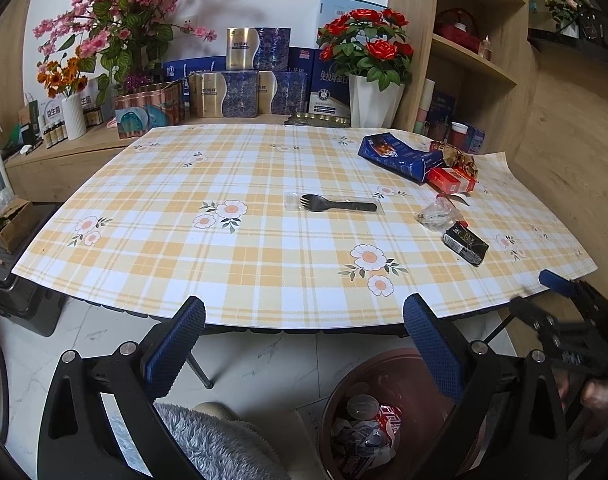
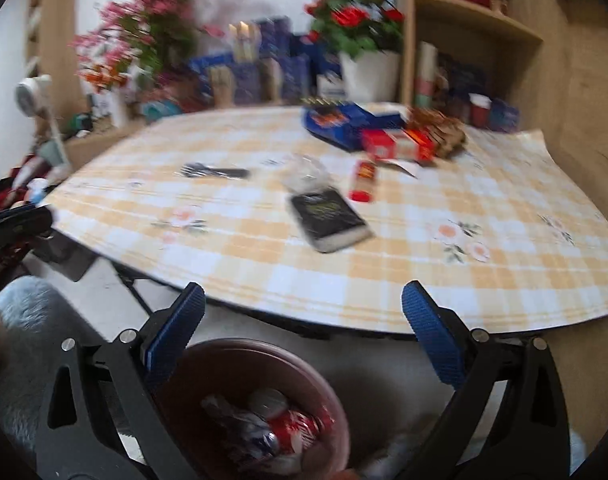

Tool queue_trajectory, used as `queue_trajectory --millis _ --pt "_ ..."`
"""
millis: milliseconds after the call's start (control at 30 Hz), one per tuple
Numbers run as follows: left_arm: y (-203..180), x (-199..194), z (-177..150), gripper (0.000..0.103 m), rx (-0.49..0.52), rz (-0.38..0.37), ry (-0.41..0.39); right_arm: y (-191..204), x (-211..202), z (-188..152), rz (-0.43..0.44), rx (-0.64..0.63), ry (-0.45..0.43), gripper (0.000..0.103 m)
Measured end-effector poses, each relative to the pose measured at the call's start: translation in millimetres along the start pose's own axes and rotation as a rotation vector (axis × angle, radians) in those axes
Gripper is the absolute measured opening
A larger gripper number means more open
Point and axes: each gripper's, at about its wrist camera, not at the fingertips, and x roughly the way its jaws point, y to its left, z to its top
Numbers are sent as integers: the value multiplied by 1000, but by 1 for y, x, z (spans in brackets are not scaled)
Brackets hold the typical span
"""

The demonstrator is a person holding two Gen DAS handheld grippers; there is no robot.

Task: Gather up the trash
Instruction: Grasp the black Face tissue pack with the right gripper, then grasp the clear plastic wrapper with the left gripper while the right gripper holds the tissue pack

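Note:
Trash lies on the checked tablecloth (image 1: 264, 264): a black plastic fork in its wrapper (image 1: 336, 204), a black cigarette pack (image 1: 465, 243) (image 2: 329, 220), crumpled clear film (image 1: 436, 213) (image 2: 306, 174), a red box (image 1: 452, 180) (image 2: 396, 144), a blue box (image 1: 400, 156) (image 2: 340, 122) and a small red packet (image 2: 363, 181). A brown bin (image 1: 388, 368) (image 2: 208, 372) stands on the floor below the table's front edge, holding a crushed red can (image 1: 388, 420) (image 2: 294, 426) and wrappers. My left gripper (image 1: 304, 344) and right gripper (image 2: 304, 340) hang open and empty above the bin, short of the table. The right view is blurred.
Flower pots (image 1: 374, 96), stacked gift boxes (image 1: 240, 92) and small bottles line the back ledge. A wooden shelf unit (image 1: 476, 52) stands at the right. A person's fluffy grey sleeve or slipper (image 1: 208, 440) lies near the bin on the marble floor.

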Motion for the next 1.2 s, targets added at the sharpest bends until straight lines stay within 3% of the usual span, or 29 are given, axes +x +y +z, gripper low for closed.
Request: queue_trajectory --millis 233,367,500,700,767,833,867,933,1033,1200 --pt "-2 9 3 97 -2 14 7 -19 49 45 17 -52 65 97" --pt "-3 12 4 97 2 12 19 -26 78 57 86 -63 117 97" --pt "-3 16 4 97 5 16 31 -25 98 62 101 -66 147 96" --pt "-3 23 5 97 3 20 49 -20 113 57 103 -87 176 80" --pt "-5 25 5 97 6 20 54 -19 111 54 98 -106 160 73" --pt "-8 27 6 97 16 19 59 -20 108 53 112 -104 146 53" --pt "-9 27 6 97 21 20 60 -21 106 53 111 -97 150 48" --pt "-11 27 5 97 31 23 61 -26 97 54 146 -47 147 45" --pt "-14 27 5 97 43 23 61 -36 72 53 231 23 59 45" --pt "-28 32 10 97 123 22 77 -48 43 49 212 51 -29 45"
